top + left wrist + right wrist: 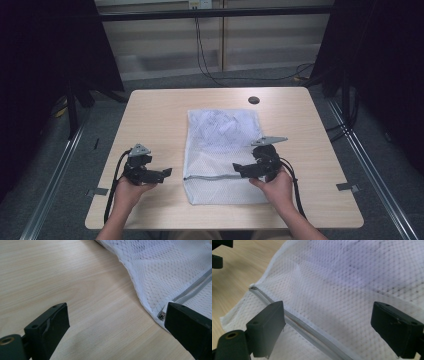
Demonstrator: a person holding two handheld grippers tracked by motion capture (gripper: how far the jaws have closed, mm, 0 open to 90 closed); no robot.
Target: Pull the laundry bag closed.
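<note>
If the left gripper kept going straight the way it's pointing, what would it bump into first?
Probably the white mesh bag. The left gripper is open and points at the bag's near-left edge, where the zipper pull sits. Bare table lies between them, though depth is hard to judge.

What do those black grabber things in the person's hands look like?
Each tool is black, with two blocky, flat-faced jaws that have small screw holes. The left tool and the right tool each carry a grey three-cornered plate on top, and a black cable trails back from each along the forearm. A brass-coloured ring sits at the base of one jaw. The forearms show no sleeves.
</note>
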